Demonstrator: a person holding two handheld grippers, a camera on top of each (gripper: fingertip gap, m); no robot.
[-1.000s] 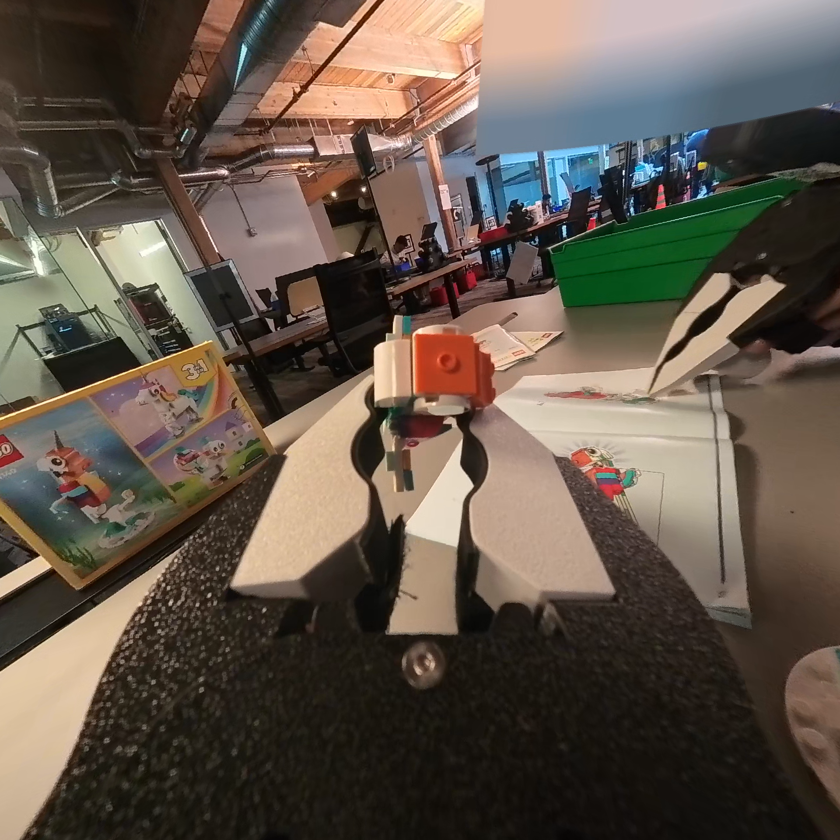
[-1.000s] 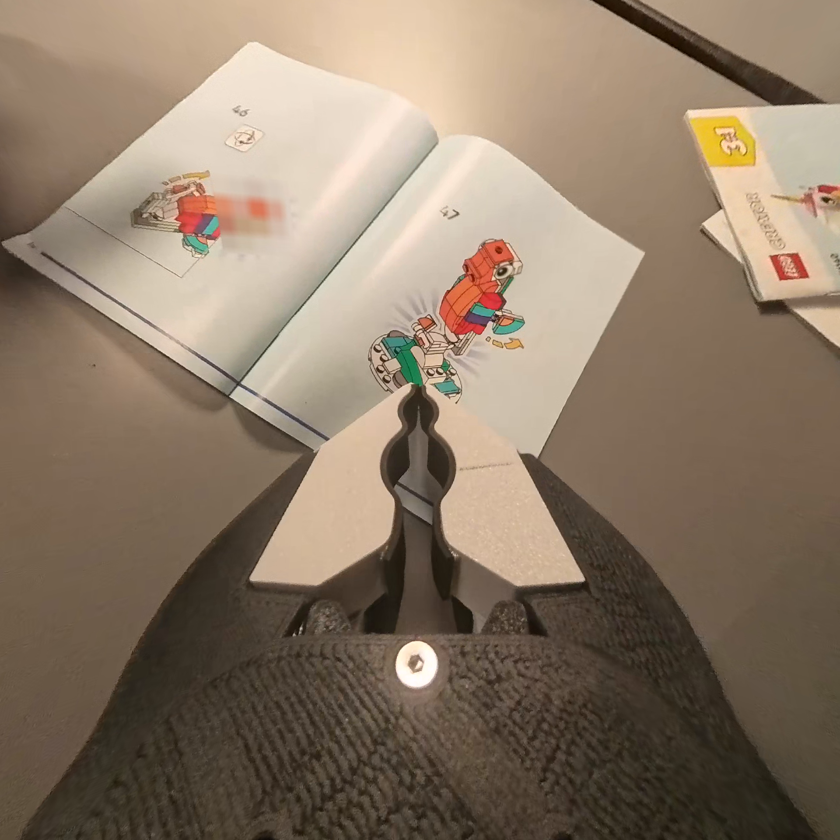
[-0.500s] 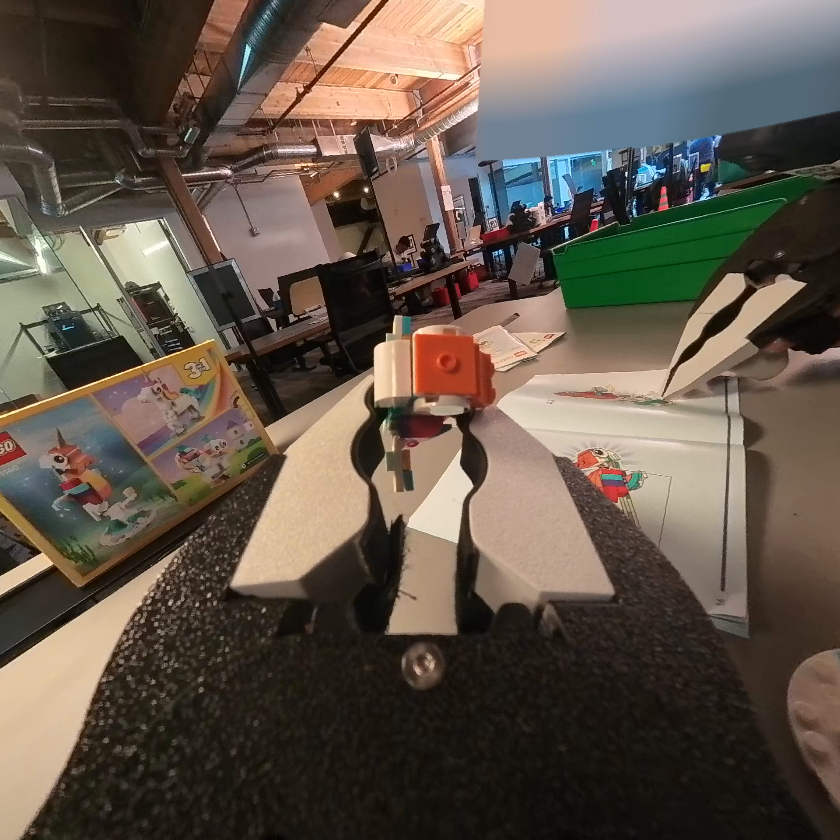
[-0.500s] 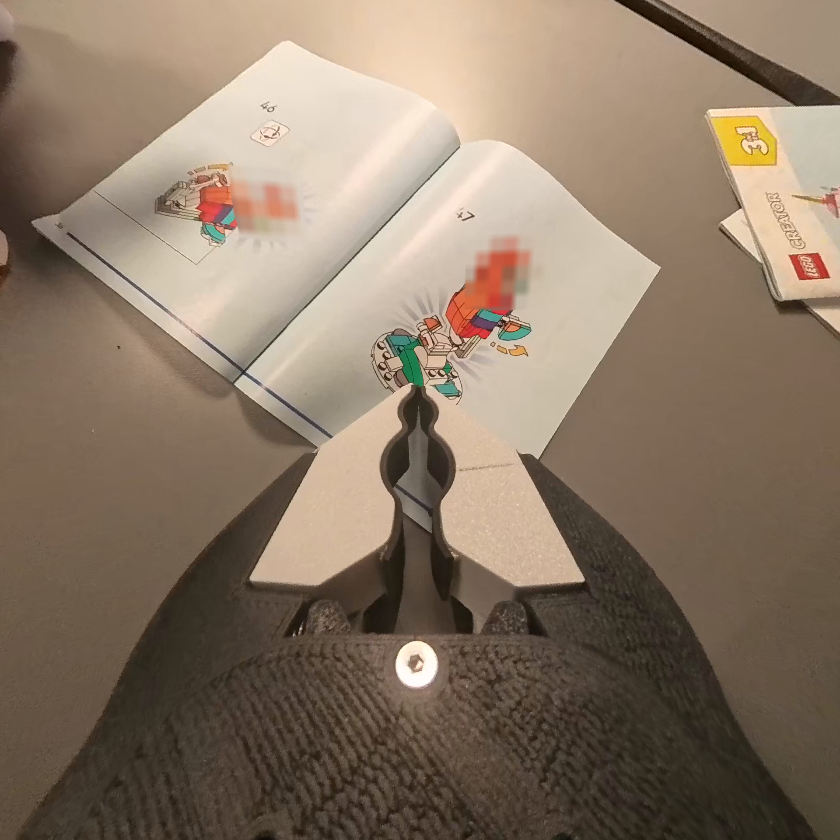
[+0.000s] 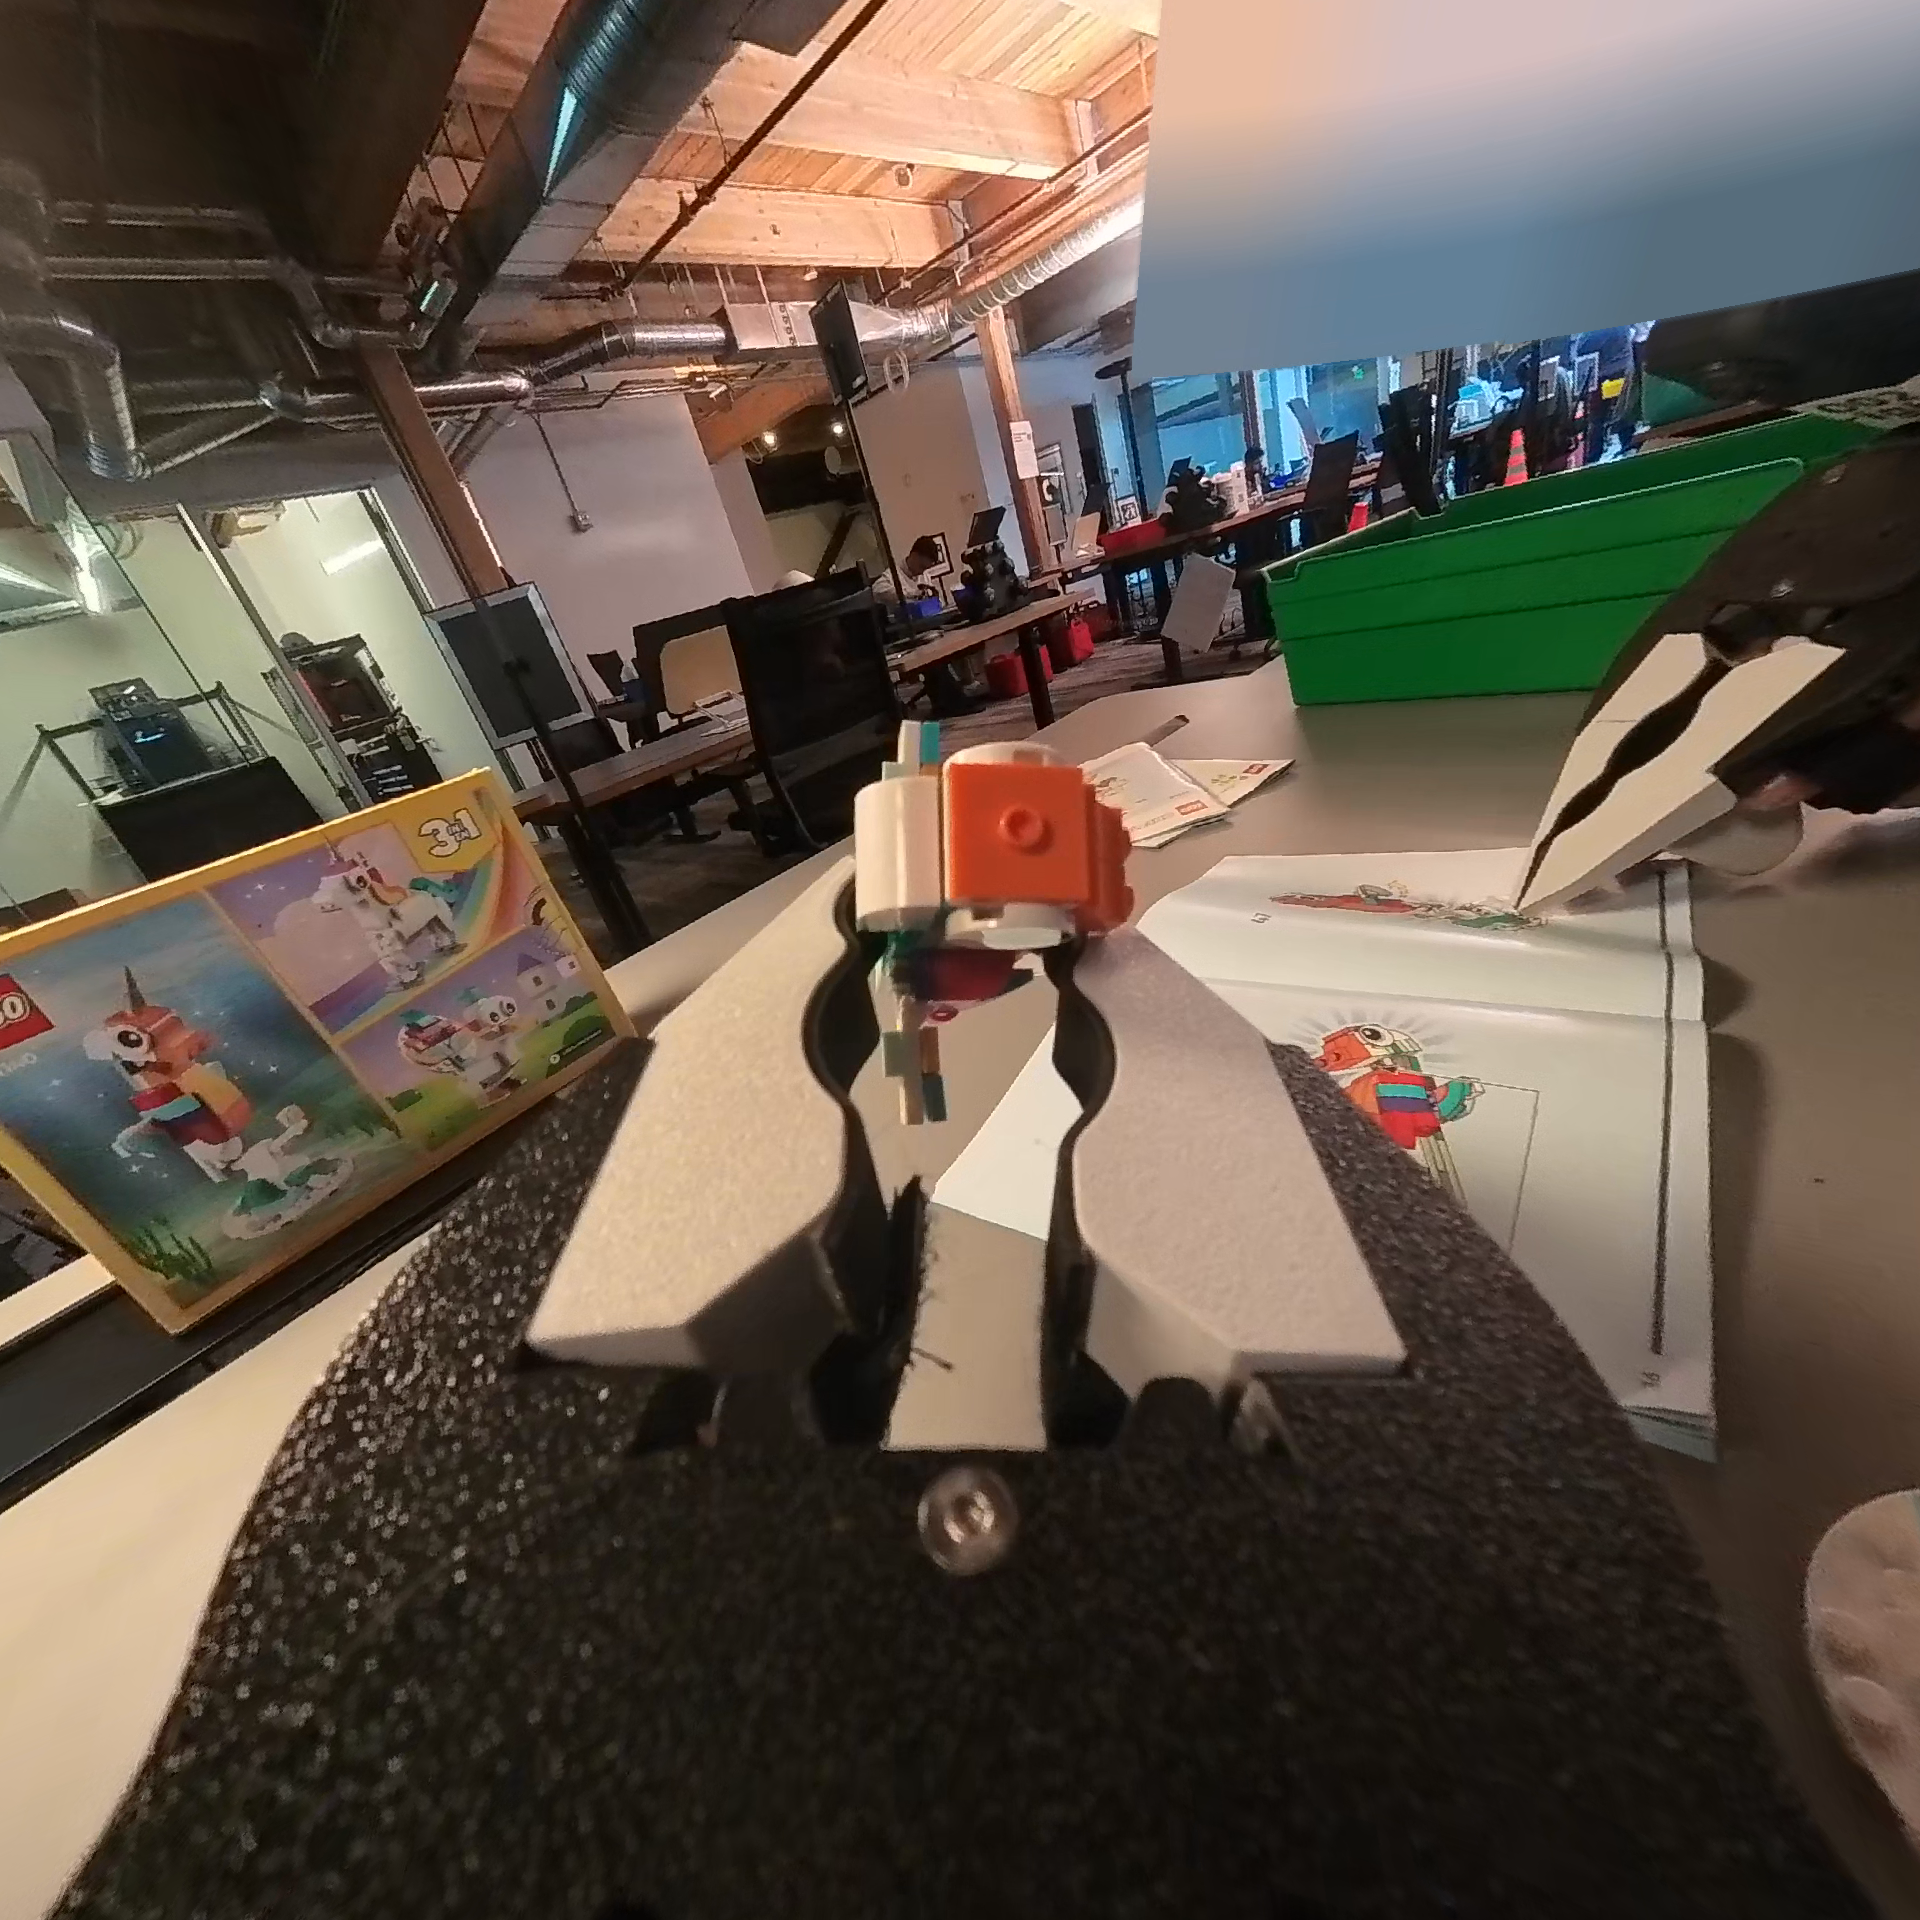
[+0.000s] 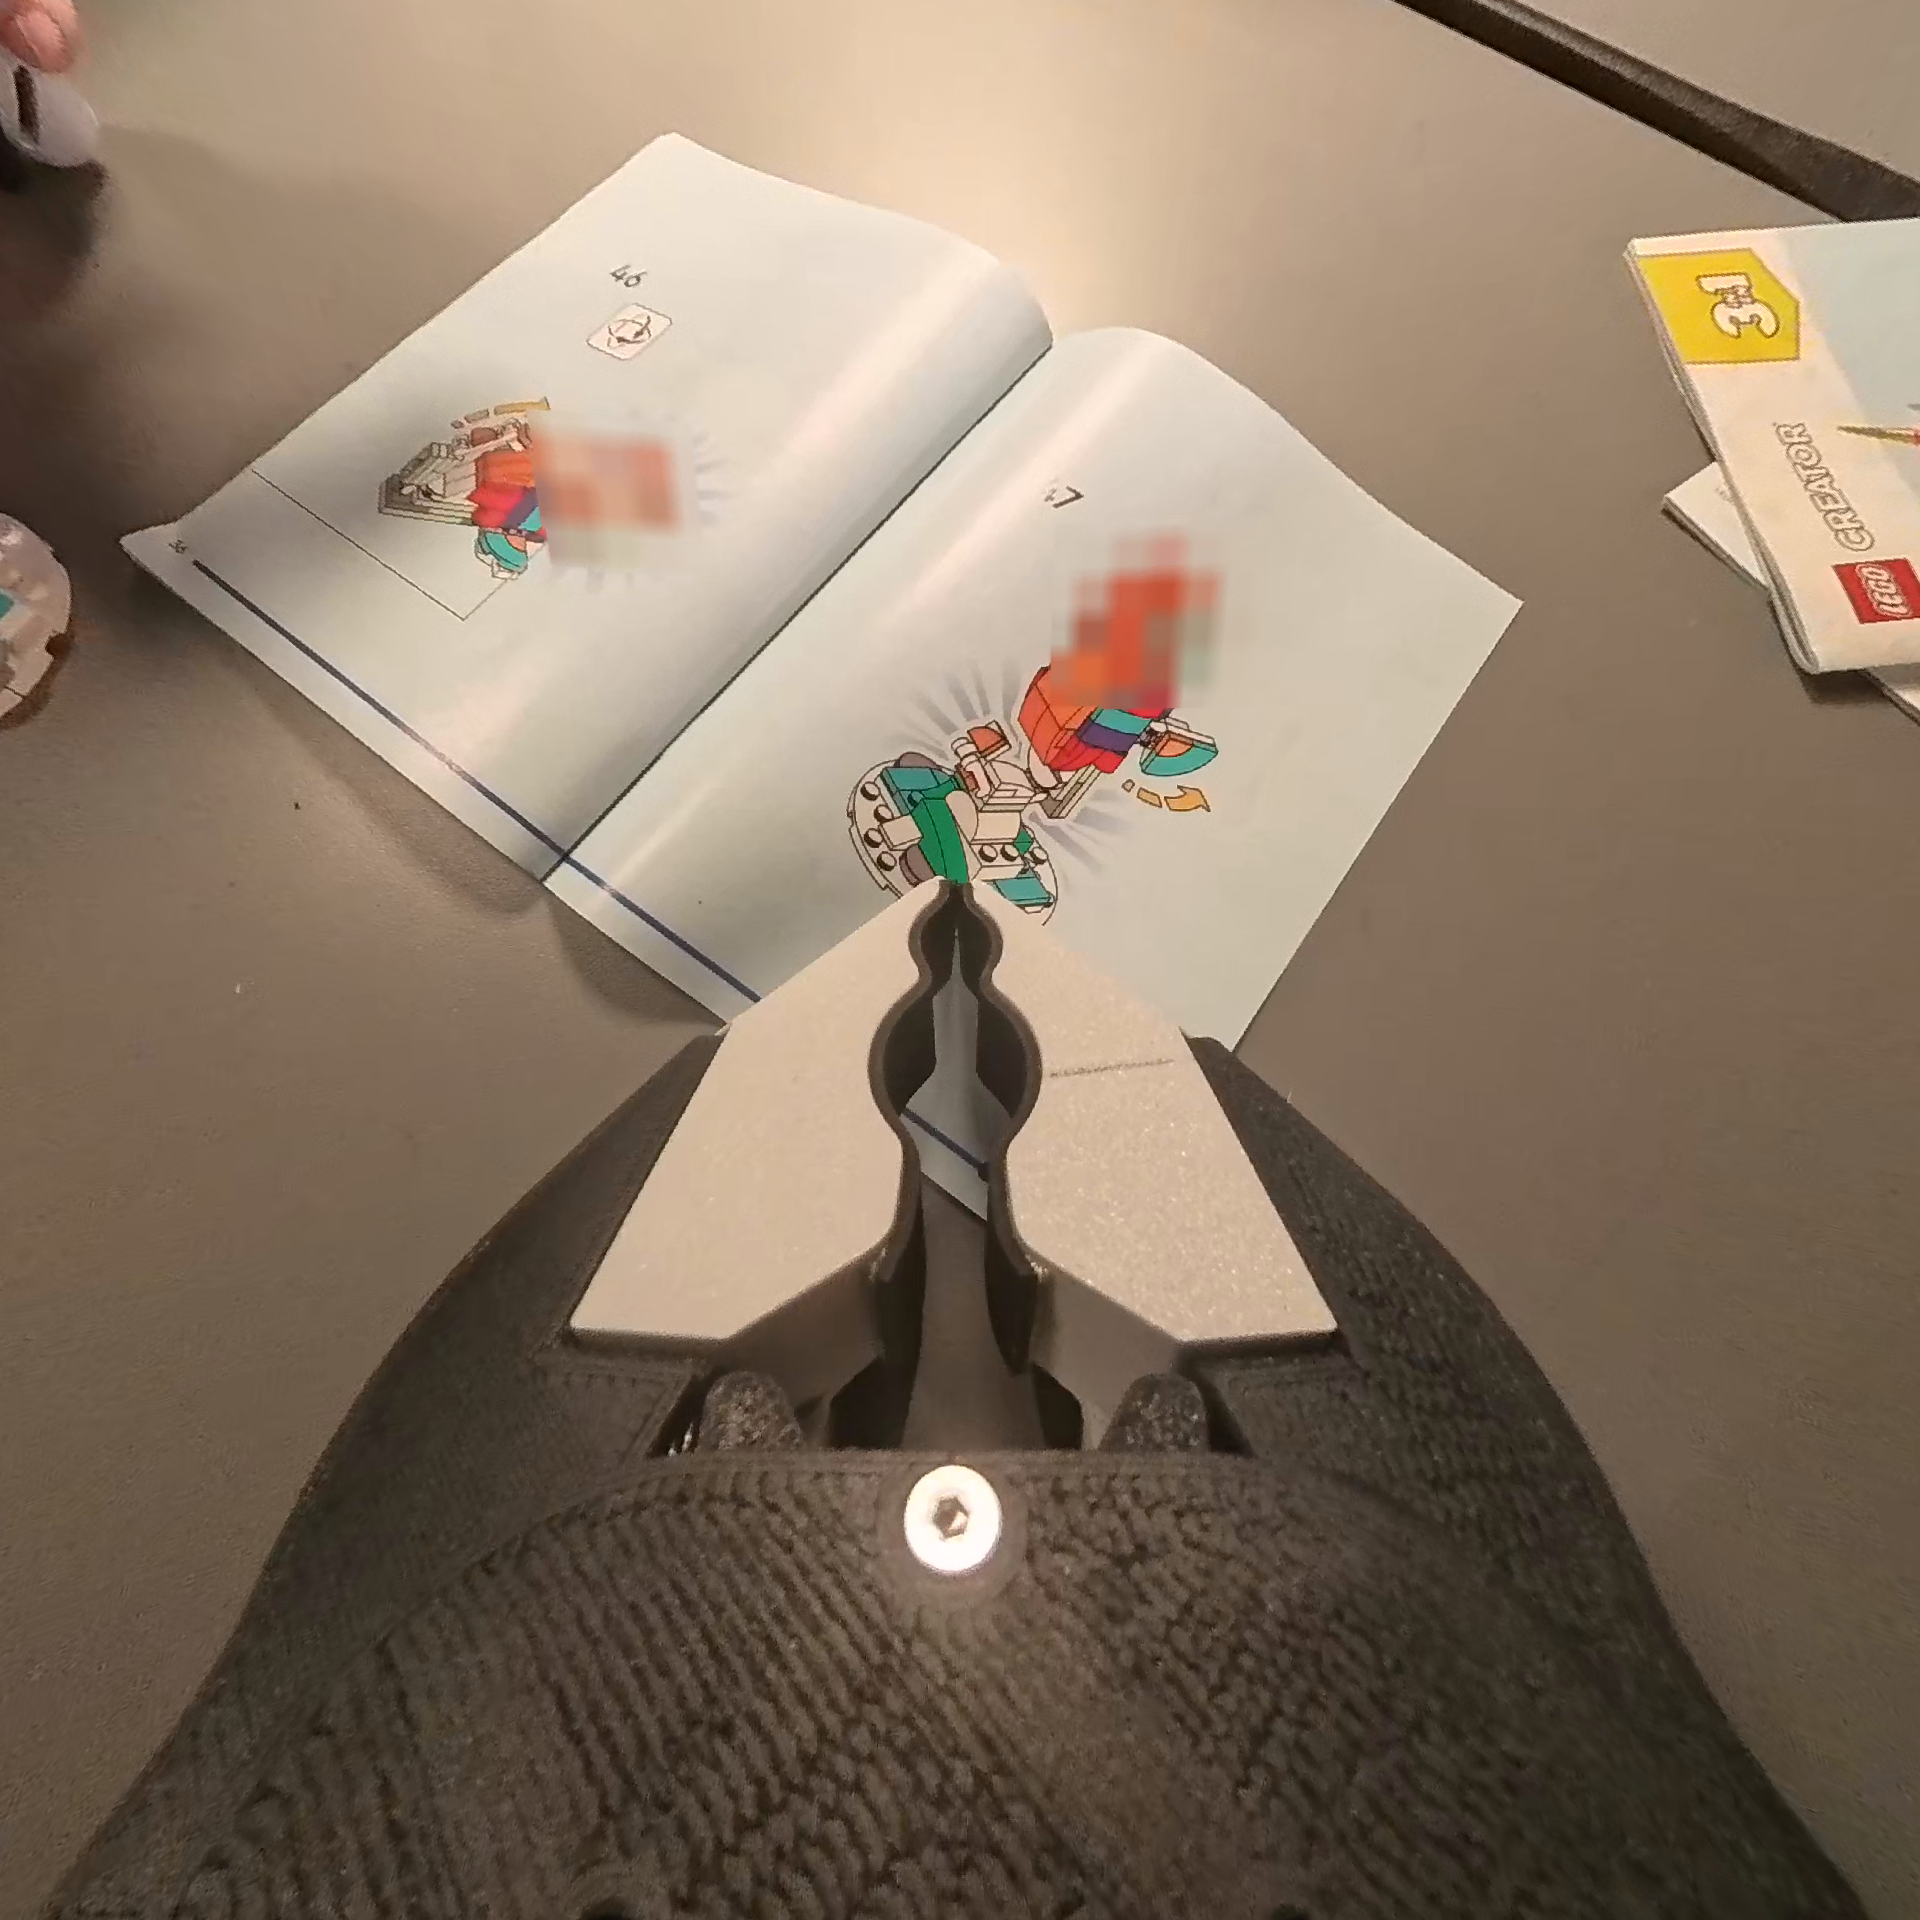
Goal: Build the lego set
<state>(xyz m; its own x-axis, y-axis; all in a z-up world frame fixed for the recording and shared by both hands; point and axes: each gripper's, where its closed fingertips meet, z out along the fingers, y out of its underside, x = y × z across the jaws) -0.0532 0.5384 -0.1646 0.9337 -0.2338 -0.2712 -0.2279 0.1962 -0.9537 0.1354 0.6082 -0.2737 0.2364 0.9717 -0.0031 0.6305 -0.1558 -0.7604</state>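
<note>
My left gripper (image 5: 971, 925) is shut on a small lego model (image 5: 987, 857) of orange, white, teal and red bricks, held above the grey table. An open instruction booklet (image 5: 1455, 997) lies flat to the right of it. My right gripper (image 6: 954, 885) is shut and empty, its tip down at the booklet's (image 6: 727, 582) right page. The right gripper also shows in the left wrist view (image 5: 1536, 896), touching the far page. A round white studded lego base (image 6: 26, 613) lies at the left edge of the right wrist view and shows in the left wrist view (image 5: 1860, 1652).
The lego set box (image 5: 260, 1049) stands upright at the table's left edge. Stacked green bins (image 5: 1507, 613) sit at the back right. Two more closed booklets (image 6: 1808, 468) lie on the table beyond the open one. A person's hand (image 6: 42, 62) shows at top left. Spacing between my two grippers at the tips: around 25 cm. The round white studded lego base (image 6: 26, 613) lies around 15 cm away from my left fingertips.
My right gripper has drawn back toward the near edge of the booklet's right page, staying shut. The left gripper keeps the model still.
</note>
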